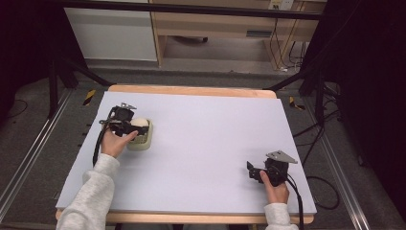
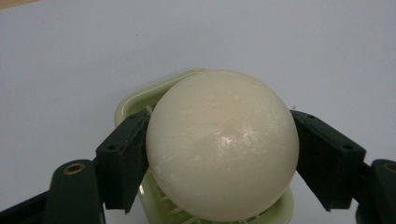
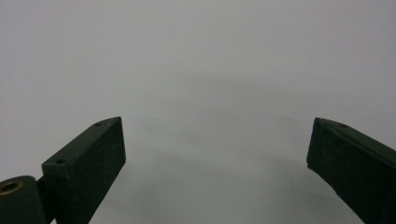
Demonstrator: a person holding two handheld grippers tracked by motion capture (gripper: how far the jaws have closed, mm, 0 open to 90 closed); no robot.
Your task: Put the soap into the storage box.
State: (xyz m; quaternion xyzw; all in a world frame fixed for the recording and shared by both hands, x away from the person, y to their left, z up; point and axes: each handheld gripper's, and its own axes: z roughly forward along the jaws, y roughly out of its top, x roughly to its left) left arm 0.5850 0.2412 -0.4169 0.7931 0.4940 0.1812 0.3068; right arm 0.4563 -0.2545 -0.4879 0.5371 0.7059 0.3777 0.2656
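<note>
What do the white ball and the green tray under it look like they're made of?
The ball looks like wax or soap: cream, smooth, faintly glossy, with fine scuffs, though plastic is possible. The tray looks like moulded plastic: pale green, matte, with rounded corners and a slotted base.

Lab: framed test table (image 1: 201, 158), cables (image 1: 321, 189)

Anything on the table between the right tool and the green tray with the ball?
Nothing: in the high view, the table is bare between the right tool and the green tray, where the left tool grips the white ball.
</note>
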